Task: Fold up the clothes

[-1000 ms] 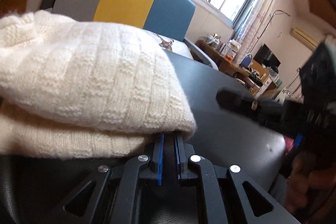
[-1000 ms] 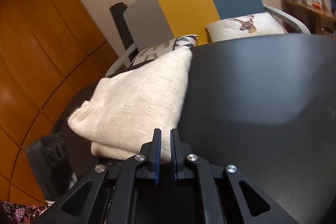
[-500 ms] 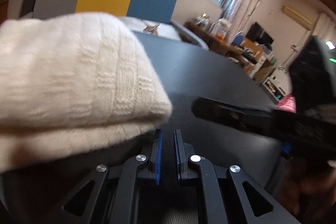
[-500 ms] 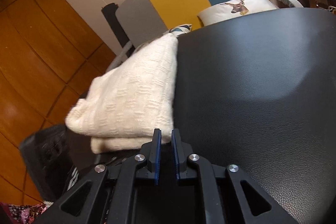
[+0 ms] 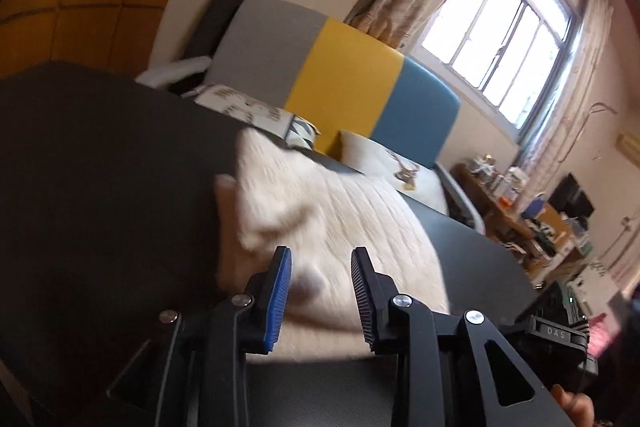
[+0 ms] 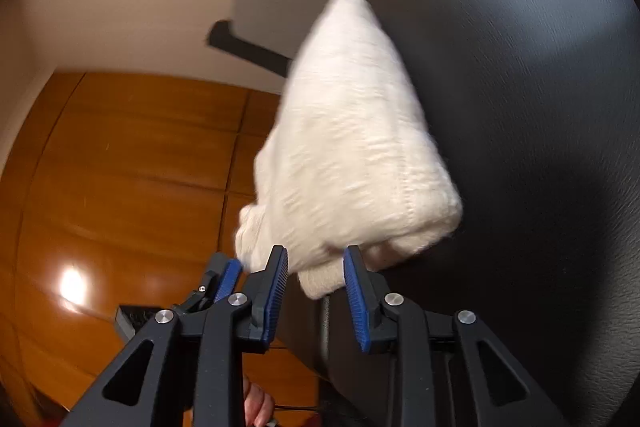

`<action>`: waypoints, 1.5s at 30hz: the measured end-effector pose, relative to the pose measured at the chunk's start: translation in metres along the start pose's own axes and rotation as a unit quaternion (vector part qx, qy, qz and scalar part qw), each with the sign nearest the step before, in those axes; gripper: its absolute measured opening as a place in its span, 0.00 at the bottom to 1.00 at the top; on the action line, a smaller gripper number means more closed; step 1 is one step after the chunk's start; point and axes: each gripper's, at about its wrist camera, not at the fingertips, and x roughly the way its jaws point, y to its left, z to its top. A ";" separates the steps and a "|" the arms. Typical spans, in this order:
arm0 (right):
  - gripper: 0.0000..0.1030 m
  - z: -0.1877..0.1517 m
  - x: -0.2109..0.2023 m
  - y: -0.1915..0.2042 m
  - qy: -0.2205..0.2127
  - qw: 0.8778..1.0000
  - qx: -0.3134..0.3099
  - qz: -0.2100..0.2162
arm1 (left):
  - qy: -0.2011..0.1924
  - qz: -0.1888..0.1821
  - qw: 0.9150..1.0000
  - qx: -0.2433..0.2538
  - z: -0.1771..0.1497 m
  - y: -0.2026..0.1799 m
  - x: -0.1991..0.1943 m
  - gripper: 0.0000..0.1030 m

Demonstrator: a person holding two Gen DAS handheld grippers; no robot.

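A folded cream knit sweater [image 5: 360,227] lies on the black leather-look table [image 5: 100,167], blurred by motion. My left gripper [image 5: 320,269] is open just in front of the sweater's near edge, with knit showing in the gap between the blue pads. In the right wrist view the sweater [image 6: 352,147] rests near the table's [image 6: 520,107] left edge. My right gripper [image 6: 316,267] is open, and a corner of the sweater sits between its fingertips. Whether either one touches the knit is unclear. The left gripper's blue pad [image 6: 228,275] shows just behind the right one.
A sofa [image 5: 340,79] with a grey, yellow and blue back and printed cushions [image 5: 392,163] stands beyond the table. A cluttered desk [image 5: 520,211] is at the far right under the window. Orange wood panelling [image 6: 120,167] lies past the table's left edge.
Both grippers went from shut to open. Both cameras swung sharply: the left now looks across the sweater toward the sofa, the right has tilted over the table's left edge.
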 end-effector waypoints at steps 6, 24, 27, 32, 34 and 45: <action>0.32 0.003 0.002 -0.017 -0.016 0.998 0.061 0.006 | -0.045 0.027 0.997 0.047 0.012 0.000 -0.012 0.52; 0.10 0.014 -0.008 -0.004 -0.117 0.988 0.089 0.043 | 0.020 -0.040 0.999 -0.019 0.026 0.012 0.012 0.07; 0.09 0.014 -0.020 0.006 -0.153 0.985 0.070 0.037 | -0.023 -0.082 0.995 -0.044 0.034 0.011 -0.014 0.06; 0.09 0.015 -0.038 -0.003 -0.188 0.980 0.067 0.004 | 0.005 -0.116 0.988 -0.100 -0.012 0.012 -0.020 0.06; 0.09 0.016 -0.041 -0.017 -0.190 0.978 0.085 -0.011 | 0.047 -0.101 0.990 -0.083 -0.039 0.008 -0.008 0.06; 0.21 0.021 -0.062 -0.036 -0.142 0.984 0.022 -0.102 | 0.086 -0.016 0.996 0.011 -0.078 -0.010 0.018 0.07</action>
